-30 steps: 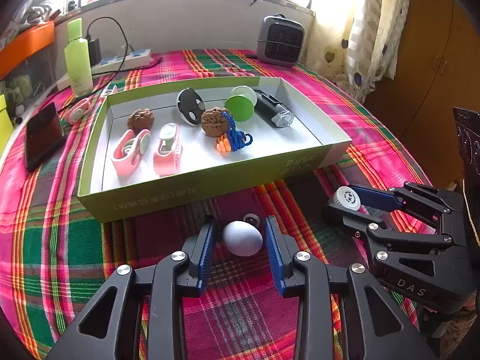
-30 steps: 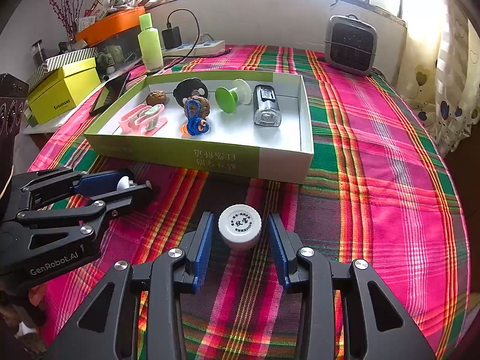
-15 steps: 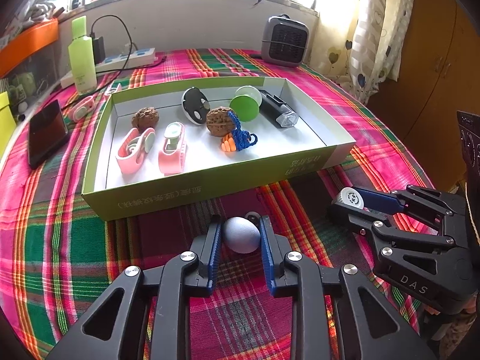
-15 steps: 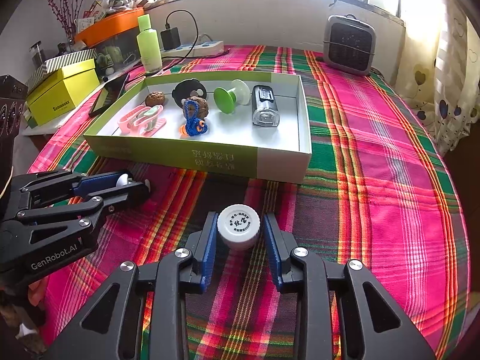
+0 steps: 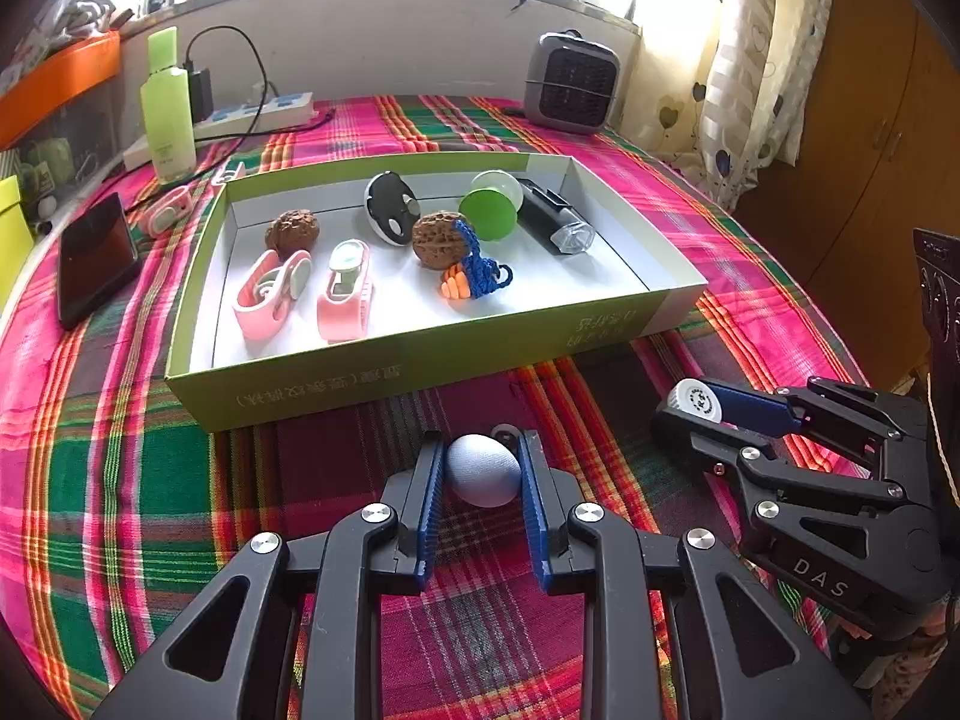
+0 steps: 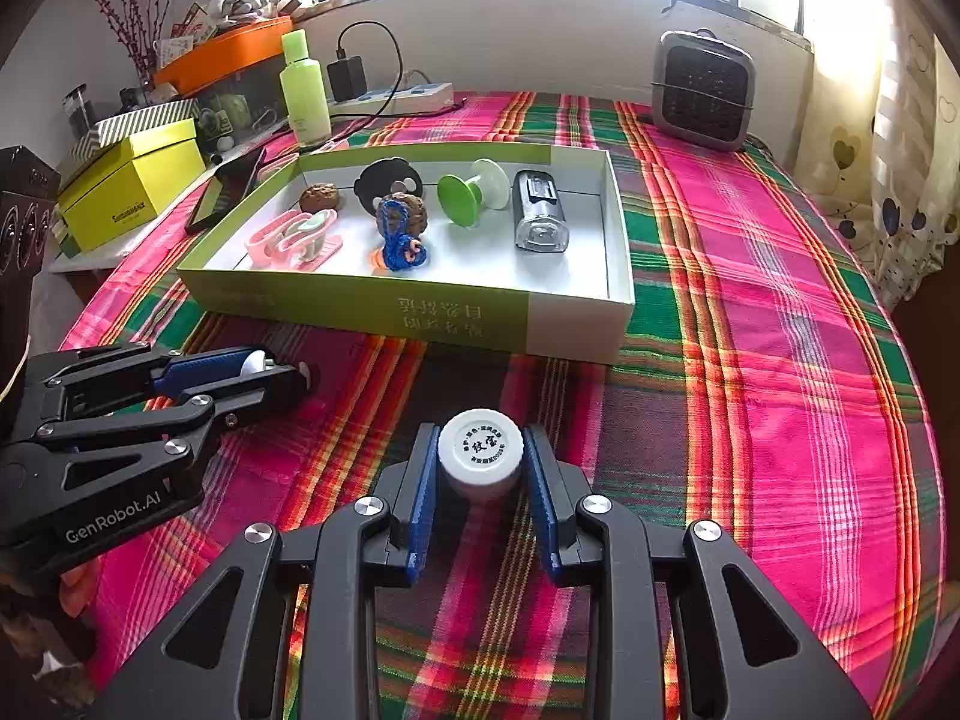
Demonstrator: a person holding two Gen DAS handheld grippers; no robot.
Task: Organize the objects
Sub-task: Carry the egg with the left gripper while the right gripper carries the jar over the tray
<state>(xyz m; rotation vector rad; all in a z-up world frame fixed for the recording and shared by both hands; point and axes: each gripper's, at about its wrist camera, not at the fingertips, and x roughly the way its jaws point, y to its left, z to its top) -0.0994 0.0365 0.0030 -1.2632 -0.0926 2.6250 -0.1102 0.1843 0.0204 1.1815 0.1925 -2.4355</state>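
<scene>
My left gripper [image 5: 483,468] is shut on a pale blue egg-shaped object [image 5: 483,470] just above the plaid cloth, in front of the green box [image 5: 384,381]. My right gripper [image 6: 480,462] is shut on a small white jar with a printed lid [image 6: 480,450]. In the left wrist view the right gripper [image 5: 690,405] shows at the right with the jar [image 5: 695,399]. In the right wrist view the left gripper [image 6: 282,369] shows at the left. The box [image 6: 456,318] holds two walnuts, pink clips, a black-and-white toy, a green spool, a bike light and a blue cord.
A black phone [image 5: 93,258], a green bottle [image 5: 168,108] and a power strip [image 5: 252,114] stand at the back left. A small grey heater [image 6: 702,90] is at the back right. A yellow box [image 6: 129,186] sits beyond the table's left edge.
Both grippers have closed: the left one on the pale blue egg, the right one on the white jar. Both have moved slightly back from the box.
</scene>
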